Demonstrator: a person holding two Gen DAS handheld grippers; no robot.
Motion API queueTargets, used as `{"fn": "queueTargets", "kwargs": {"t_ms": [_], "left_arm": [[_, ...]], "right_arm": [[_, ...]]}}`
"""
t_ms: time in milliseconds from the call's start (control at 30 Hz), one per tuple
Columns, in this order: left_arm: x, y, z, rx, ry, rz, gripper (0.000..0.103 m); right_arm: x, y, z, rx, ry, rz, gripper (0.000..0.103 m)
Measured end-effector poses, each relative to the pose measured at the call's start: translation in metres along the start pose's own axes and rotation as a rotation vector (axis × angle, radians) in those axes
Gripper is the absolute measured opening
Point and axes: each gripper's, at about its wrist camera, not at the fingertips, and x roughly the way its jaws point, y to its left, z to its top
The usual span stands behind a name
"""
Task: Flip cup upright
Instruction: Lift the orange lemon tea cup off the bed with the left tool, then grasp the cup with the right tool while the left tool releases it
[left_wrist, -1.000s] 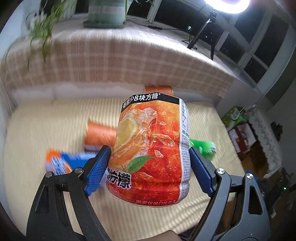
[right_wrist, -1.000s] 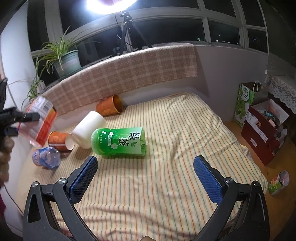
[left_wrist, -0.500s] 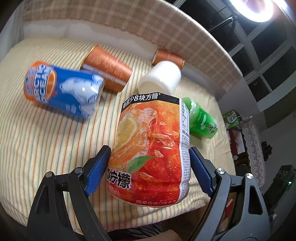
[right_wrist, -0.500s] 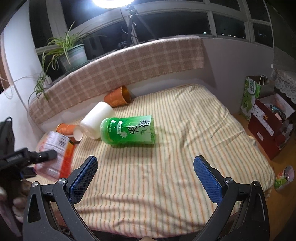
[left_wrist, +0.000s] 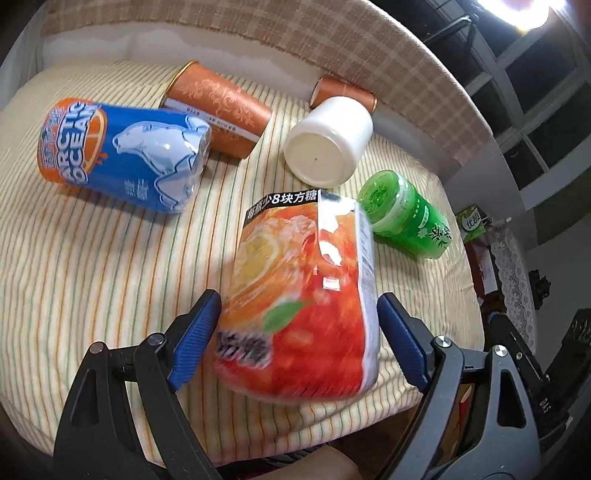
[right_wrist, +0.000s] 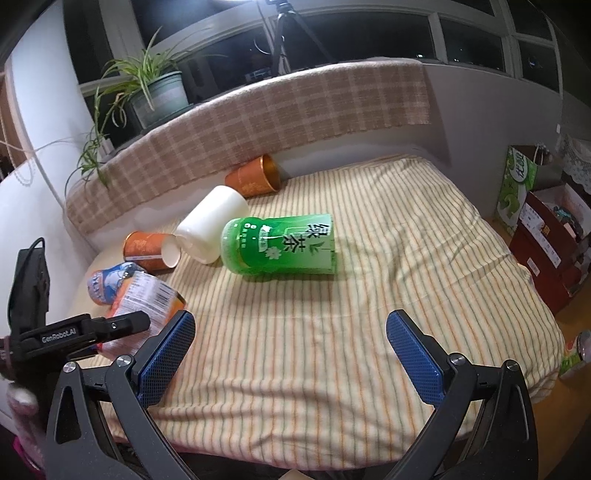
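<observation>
Orange lemon-tea cup (left_wrist: 301, 306) between the blue pads of left gripper (left_wrist: 297, 334), motion-blurred, over the near edge of the striped bed cover (left_wrist: 92, 266). Black-banded end pointing away from camera, rounded end toward it. Left pad (left_wrist: 194, 338) touching the cup wall; right pad (left_wrist: 400, 341) seemingly with a sliver of gap, so firm pinch or just loosened: cannot tell. Whether cup touches the cover: cannot tell. In right wrist view same cup (right_wrist: 147, 306) tilted low at the left edge of the bed, barcode side up, black gripper finger across it.

Beyond it, lying on sides: blue Arctic Ocean cup (left_wrist: 122, 155) to the left, long orange patterned cup (left_wrist: 218, 114) behind that and touching it, white cup (left_wrist: 328, 142) with base toward camera, small orange cup (left_wrist: 343, 92) just behind the white one near the wall, green tea cup (left_wrist: 406, 221) to the right, close beside the held cup.

Right gripper (right_wrist: 291, 360) spread wide, nothing between pads, hovering over the bare near part of the cover (right_wrist: 369, 295). Green tea cup (right_wrist: 280, 245) well ahead of it, touching white cup (right_wrist: 210, 223).

Background: checked cloth (right_wrist: 258, 122) along the sill, potted plant (right_wrist: 155, 92), tripod (right_wrist: 291, 33), red box (right_wrist: 550, 251) on the floor at right.
</observation>
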Motion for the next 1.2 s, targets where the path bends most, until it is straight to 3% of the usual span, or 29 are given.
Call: {"fn": "queueTargets", "kwargs": {"t_ms": [300,667,900,1200], "left_arm": [[-0.033,0.01,-0.005,0.044,-0.07,0.044,0.092],[-0.096,0.044,-0.04,0.06,-0.156,0.133,0.092],[-0.102,0.061,-0.059,0.048,-0.144,0.198,0.092],[-0.1,0.071,-0.068,0.023,-0.13,0.196,0.092]], "right_arm": [[0.014,0.018,0.004,0.002,0.047,0.146,0.103],[0.062,0.045,0.019,0.095,0.239,0.34,0.103],[0.099,0.062,0.02,0.173,0.368,0.427,0.103],[0.125,0.084,0.029,0.181,0.49,0.479,0.103]]}}
